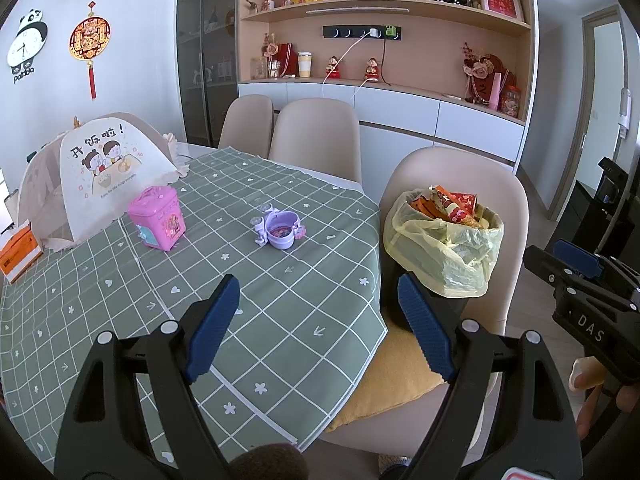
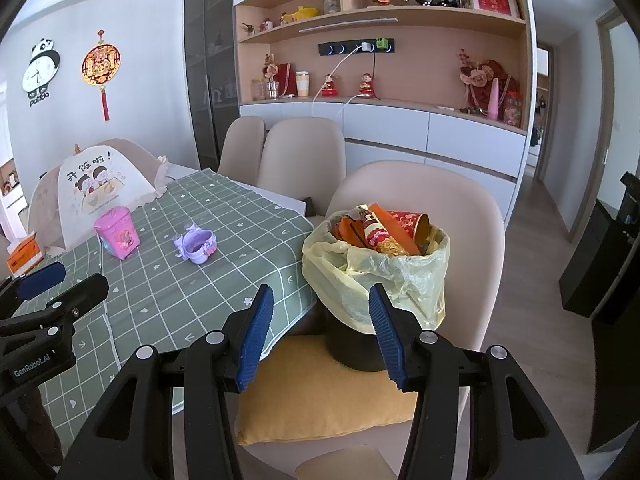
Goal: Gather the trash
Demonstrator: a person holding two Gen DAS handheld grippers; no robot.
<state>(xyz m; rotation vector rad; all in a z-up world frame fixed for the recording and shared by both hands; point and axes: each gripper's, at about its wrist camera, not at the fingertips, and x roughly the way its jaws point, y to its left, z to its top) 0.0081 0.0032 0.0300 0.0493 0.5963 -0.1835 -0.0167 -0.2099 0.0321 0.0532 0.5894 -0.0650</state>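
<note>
Left gripper [image 1: 320, 320]: jaws apart, holding nothing, above the near edge of the desk [image 1: 280, 288] with its green checked cloth. Right gripper [image 2: 322, 334]: jaws apart, holding nothing, above the yellow cushion [image 2: 320, 396] on the beige chair [image 2: 476, 216].

Trash bin [image 2: 352, 350]: a dark bin lined with a pale yellow bag [image 2: 400, 280], standing on the cushion just beyond the right jaws; the right-hand jaw covers part of its front. Its lower body is hidden behind the jaws in the left wrist view. The trash [image 2: 384, 228] fills it to the rim: red and orange wrappers and a red paper cup; single items below the top layer cannot be made out.

Beyond the left jaws, on the desk: a purple toy [image 1: 280, 230] and, further left, a pink tin [image 1: 158, 222], well apart. Behind the tin stands a mesh food cover [image 1: 100, 176]. An orange tissue box [image 1: 16, 250] is cut off at the frame's left edge. Two more chairs [image 1: 316, 136] stand at the far side.
</note>
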